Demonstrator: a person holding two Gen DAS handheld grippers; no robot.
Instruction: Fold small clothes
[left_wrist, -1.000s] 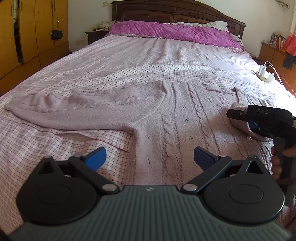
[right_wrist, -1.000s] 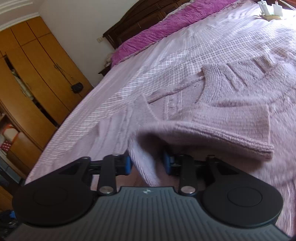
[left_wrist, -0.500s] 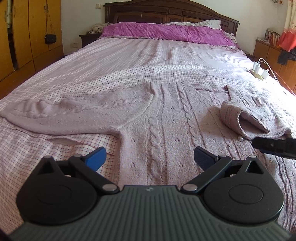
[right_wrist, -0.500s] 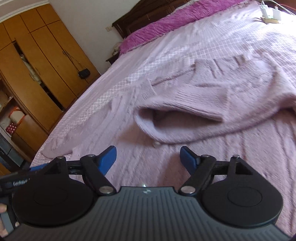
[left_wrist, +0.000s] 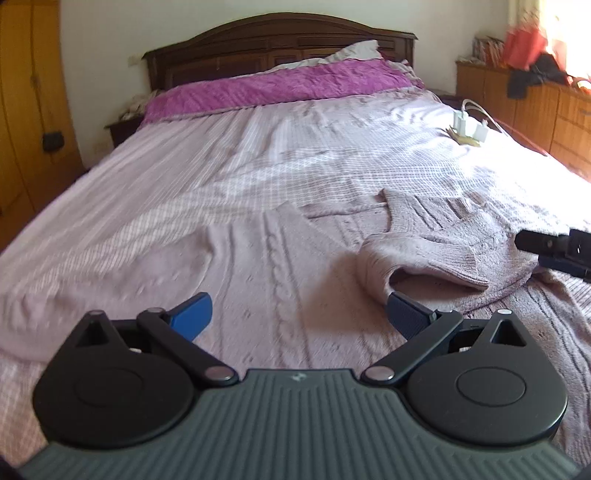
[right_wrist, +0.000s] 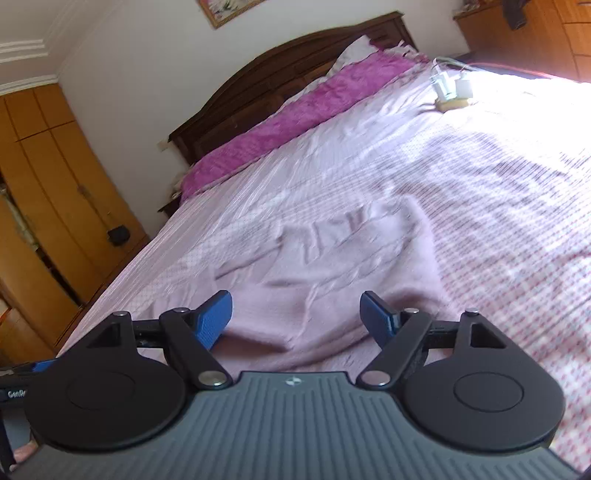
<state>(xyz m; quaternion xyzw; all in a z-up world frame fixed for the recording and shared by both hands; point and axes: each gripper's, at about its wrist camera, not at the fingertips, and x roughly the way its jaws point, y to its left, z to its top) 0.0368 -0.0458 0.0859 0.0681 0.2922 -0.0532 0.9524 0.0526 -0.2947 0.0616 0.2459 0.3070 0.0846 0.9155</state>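
**Both grippers empty over the sweater**

The left gripper (left_wrist: 299, 314) has its fingers spread wide, holding nothing; the right gripper (right_wrist: 295, 317) likewise. One knit sweater (left_wrist: 280, 251) lies flat on the bed (left_wrist: 295, 147), its body running crosswise. One folded-in sleeve (left_wrist: 424, 251) lies ahead-right of the left fingers, its cuff nearest them.

My claws' fingers (left_wrist: 192, 312) are blue; the cable-knit sweater (left_wrist: 280, 258) is pale lilac, the bedsheet (left_wrist: 258, 158) pink-checked, the pillow cover (left_wrist: 280, 86) magenta, the headboard (left_wrist: 273, 48) dark brown.
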